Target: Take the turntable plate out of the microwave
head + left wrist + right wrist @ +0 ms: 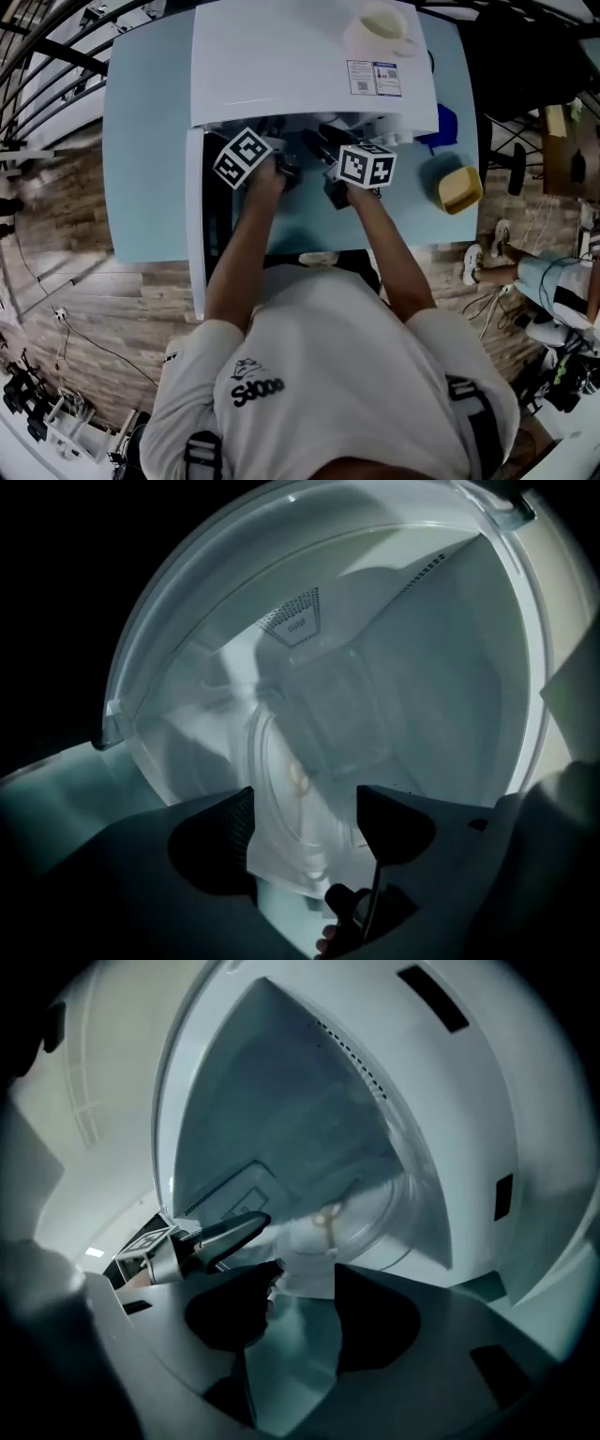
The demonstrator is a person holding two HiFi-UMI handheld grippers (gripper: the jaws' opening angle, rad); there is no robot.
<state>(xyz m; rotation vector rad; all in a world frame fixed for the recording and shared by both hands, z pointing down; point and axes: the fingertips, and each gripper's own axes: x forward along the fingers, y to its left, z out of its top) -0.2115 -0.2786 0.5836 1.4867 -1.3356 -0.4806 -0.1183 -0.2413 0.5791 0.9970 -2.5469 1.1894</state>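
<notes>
The glass turntable plate point(281, 799) is found inside the cavity of the white microwave point(309, 66), in front of both grippers. In the left gripper view it is seen as a narrow ellipse whose long axis runs up and down the frame, with its hub near the middle. In the right gripper view the same disc is stretched from lower left to upper right, its broad face turned towards the camera. Whether it lies flat on the cavity floor or is tipped up cannot be judged from these distorted views.

The jaws of the left gripper point(302, 832) are held well apart, and the near rim of the plate is seen in the gap between them; no clamping is visible. The jaws of the right gripper point(305, 1326) are also parted, with a pale glassy surface, possibly the plate's edge, showing between them.

From the head view, both marker cubes point(242, 157) are seen at the cavity mouth, with the door point(195, 216) swung open at the left. A white mug point(380, 28) is set on top of the microwave, which is carried by a light blue table point(141, 169).
</notes>
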